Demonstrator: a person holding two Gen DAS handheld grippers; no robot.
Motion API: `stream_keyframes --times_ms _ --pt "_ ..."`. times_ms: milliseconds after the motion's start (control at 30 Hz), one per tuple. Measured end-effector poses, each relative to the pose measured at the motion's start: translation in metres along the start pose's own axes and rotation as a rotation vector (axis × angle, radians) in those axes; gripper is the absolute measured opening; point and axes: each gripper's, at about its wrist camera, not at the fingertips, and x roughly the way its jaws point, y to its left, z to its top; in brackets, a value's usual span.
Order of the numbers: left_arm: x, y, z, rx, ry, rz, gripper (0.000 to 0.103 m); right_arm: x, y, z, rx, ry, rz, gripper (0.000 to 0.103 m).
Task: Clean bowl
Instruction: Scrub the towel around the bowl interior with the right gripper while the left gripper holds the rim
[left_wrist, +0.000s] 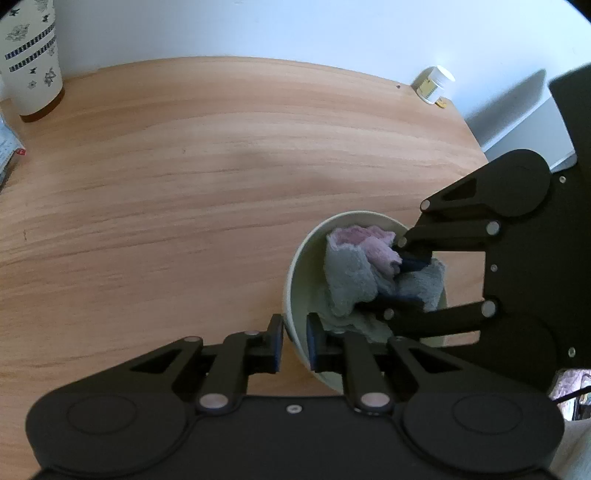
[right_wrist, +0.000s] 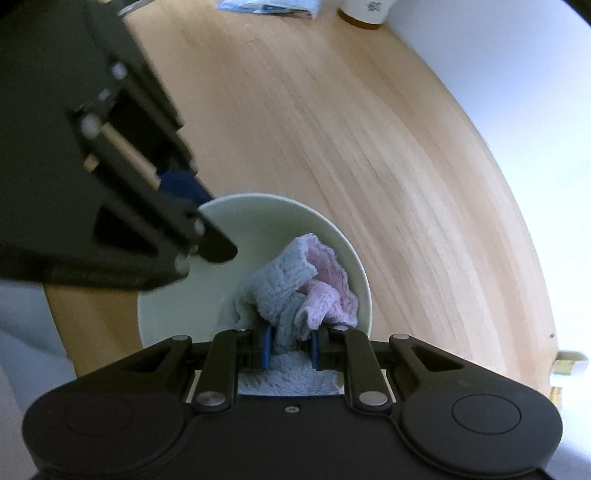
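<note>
Pale green bowl (left_wrist: 299, 295), 1 item, standing on wooden table (left_wrist: 221, 166); contains crumpled grey-and-pink cloth (right_wrist: 295, 291). Left gripper (left_wrist: 294, 341): 2 blue pads straddling near rim, 1 inside, 1 outside, pinching the wall. Right gripper (right_wrist: 289, 349): jaws clamped on cloth, reaching into bowl from above. Patterned paper cup (left_wrist: 31, 66) at far table edge; small white jar (left_wrist: 434, 85) by wall.
</note>
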Motion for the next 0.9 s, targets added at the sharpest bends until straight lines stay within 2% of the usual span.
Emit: stream_keyframes --times_ms 200,367,567,667,900 --pt "0.000 -0.001 0.000 -0.001 0.005 -0.002 0.013 -0.015 -0.017 0.007 0.127 -0.080 0.067 0.022" --pt "0.002 0.000 0.002 0.007 0.004 -0.006 0.012 -0.039 -0.027 0.003 0.184 -0.163 0.044 0.022" --pt "0.002 0.000 0.003 0.030 0.006 -0.001 0.013 -0.023 -0.012 0.001 0.172 -0.148 0.029 0.022" --pt "0.001 0.001 0.002 0.030 0.006 -0.003 0.013 0.000 -0.022 0.005 0.177 -0.130 0.038 0.021" --pt "0.001 0.001 0.004 0.028 0.010 -0.003 0.013 0.014 -0.019 0.005 0.177 -0.099 0.047 0.021"
